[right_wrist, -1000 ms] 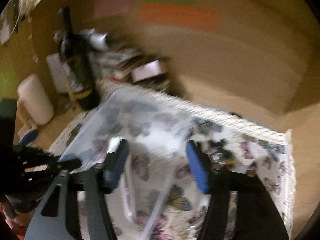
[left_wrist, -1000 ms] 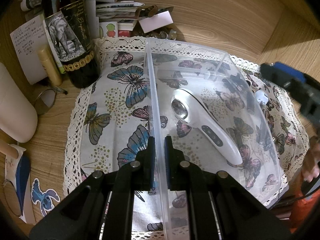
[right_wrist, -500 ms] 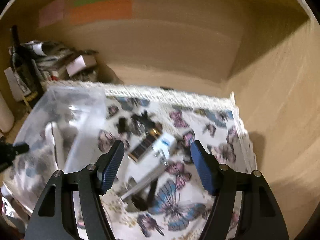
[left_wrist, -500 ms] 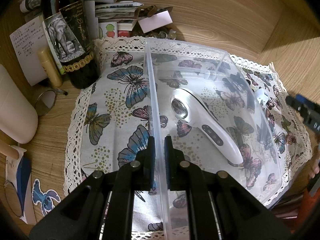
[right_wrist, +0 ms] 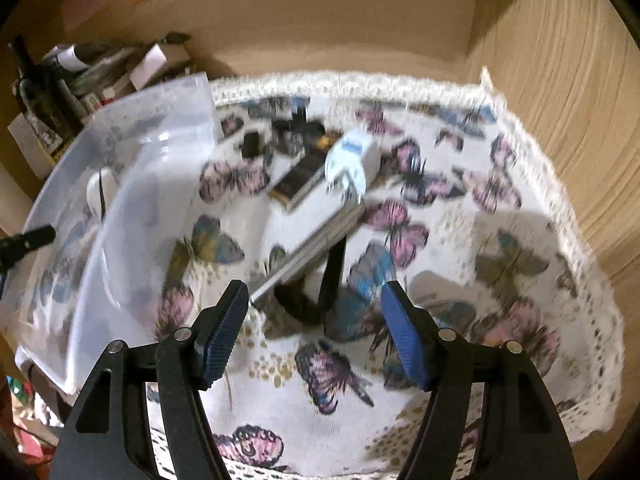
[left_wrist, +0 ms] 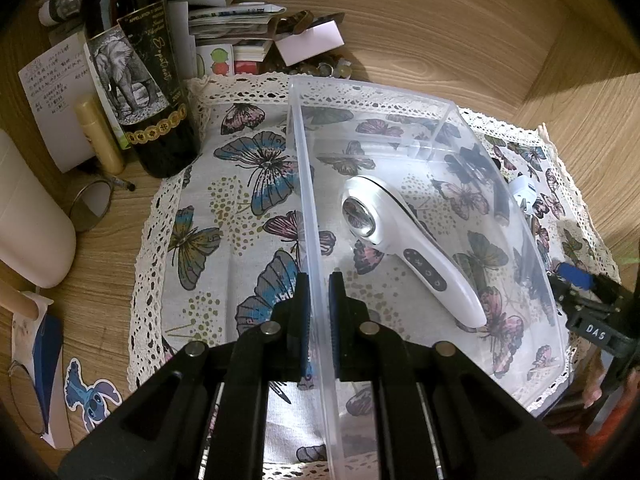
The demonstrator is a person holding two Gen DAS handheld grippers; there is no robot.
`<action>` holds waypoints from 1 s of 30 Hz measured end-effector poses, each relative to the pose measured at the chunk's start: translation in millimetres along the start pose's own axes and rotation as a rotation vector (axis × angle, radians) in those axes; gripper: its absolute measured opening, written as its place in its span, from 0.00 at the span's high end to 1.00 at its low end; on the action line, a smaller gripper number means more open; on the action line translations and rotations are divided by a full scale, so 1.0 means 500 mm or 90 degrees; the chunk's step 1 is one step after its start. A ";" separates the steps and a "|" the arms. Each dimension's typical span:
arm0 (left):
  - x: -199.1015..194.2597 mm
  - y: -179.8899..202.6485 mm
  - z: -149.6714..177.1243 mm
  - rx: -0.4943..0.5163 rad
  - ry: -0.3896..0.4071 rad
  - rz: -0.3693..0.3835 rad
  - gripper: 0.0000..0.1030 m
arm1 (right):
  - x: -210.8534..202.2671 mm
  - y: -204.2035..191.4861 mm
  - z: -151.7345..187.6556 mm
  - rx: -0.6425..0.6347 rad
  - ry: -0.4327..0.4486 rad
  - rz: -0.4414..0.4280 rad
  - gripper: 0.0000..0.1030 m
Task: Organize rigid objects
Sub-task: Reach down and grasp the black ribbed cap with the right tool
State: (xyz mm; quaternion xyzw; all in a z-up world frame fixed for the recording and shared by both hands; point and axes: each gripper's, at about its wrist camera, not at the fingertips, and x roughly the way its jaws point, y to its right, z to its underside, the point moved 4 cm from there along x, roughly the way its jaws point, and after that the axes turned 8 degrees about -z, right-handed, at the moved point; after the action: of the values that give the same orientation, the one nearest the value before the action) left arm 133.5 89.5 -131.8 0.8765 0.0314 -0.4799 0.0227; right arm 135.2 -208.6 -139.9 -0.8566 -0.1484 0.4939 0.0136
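My left gripper (left_wrist: 319, 294) is shut on the near wall of a clear plastic bin (left_wrist: 496, 184). A white handheld device (left_wrist: 404, 248) lies inside the bin. In the right wrist view my right gripper (right_wrist: 314, 320) hangs open over the butterfly cloth (right_wrist: 500, 264), to the right of the bin (right_wrist: 132, 184). Just beyond its fingertips lie a silver bar (right_wrist: 308, 252) on a black stand. Farther back are a white plug adapter (right_wrist: 354, 160), a black and gold box (right_wrist: 298, 182) and small black pieces (right_wrist: 296, 128). Nothing is between its pads.
A dark wine bottle (left_wrist: 136, 68), stacked papers (left_wrist: 228, 28) and a white cylinder (left_wrist: 28, 216) crowd the back left. Wooden walls (right_wrist: 560, 80) close the back and right. A person's hand shows at the far right edge of the left wrist view.
My right gripper swung right, away from the bin, and came down over the loose items on the cloth. The left gripper and the bin stayed put.
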 end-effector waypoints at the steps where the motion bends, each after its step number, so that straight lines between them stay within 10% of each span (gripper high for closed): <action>1: 0.000 0.000 0.001 0.001 0.000 0.000 0.92 | 0.004 0.002 0.006 0.004 -0.006 -0.004 0.40; 11: 0.000 0.000 0.001 0.001 0.000 0.000 0.92 | 0.017 0.005 0.021 0.011 -0.012 -0.013 0.80; 30: -0.002 0.002 0.002 0.004 0.004 -0.005 0.92 | 0.031 0.030 -0.015 0.023 0.001 0.029 0.73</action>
State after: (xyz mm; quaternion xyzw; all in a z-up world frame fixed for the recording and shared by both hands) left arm 132.3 88.5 -131.6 0.8778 0.0331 -0.4775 0.0182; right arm 152.2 -218.2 -151.7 -0.8596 -0.1196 0.4964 0.0178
